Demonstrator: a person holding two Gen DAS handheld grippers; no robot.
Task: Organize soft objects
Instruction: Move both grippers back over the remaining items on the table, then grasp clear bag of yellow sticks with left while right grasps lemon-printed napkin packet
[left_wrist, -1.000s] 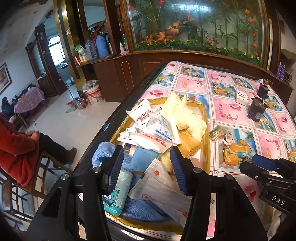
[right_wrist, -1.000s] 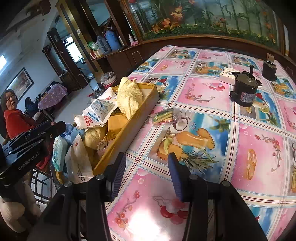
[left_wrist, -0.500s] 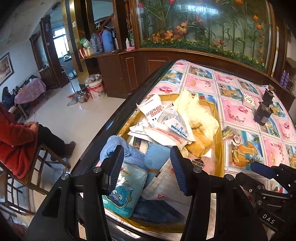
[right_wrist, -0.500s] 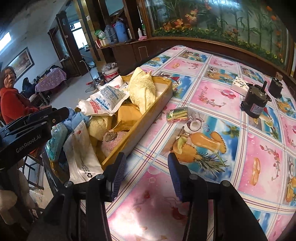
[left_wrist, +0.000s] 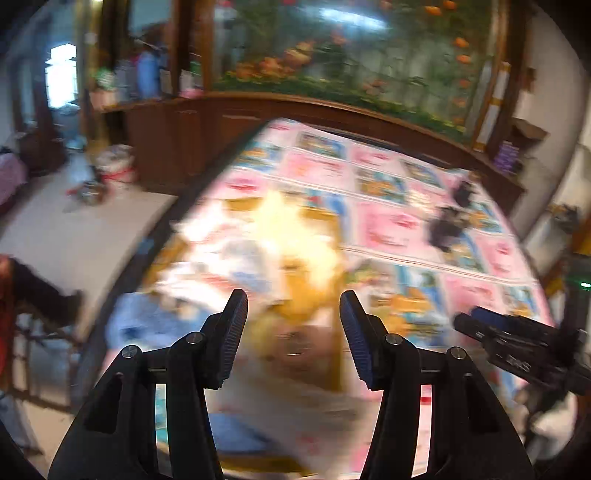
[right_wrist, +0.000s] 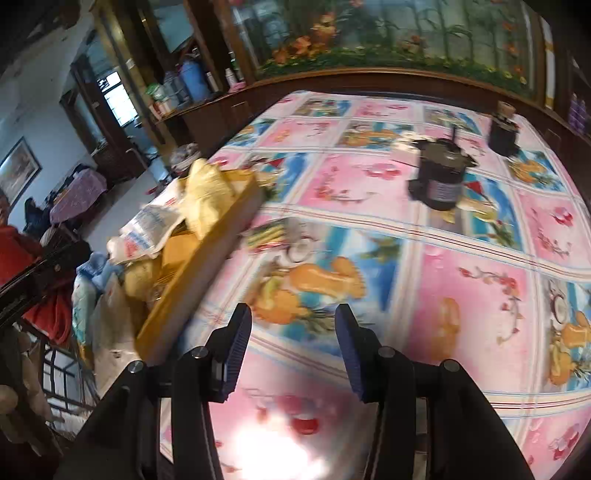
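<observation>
Left gripper, half-open and empty, hangs over the yellow tray, soft bags dead ahead at twelve o'clock, nearer than the empty right gripper.

Table under a pink-and-blue picture cloth, carrying a yellow tray of soft packets at its left edge, a small striped packet just beside it, two dark motors farther back.
</observation>
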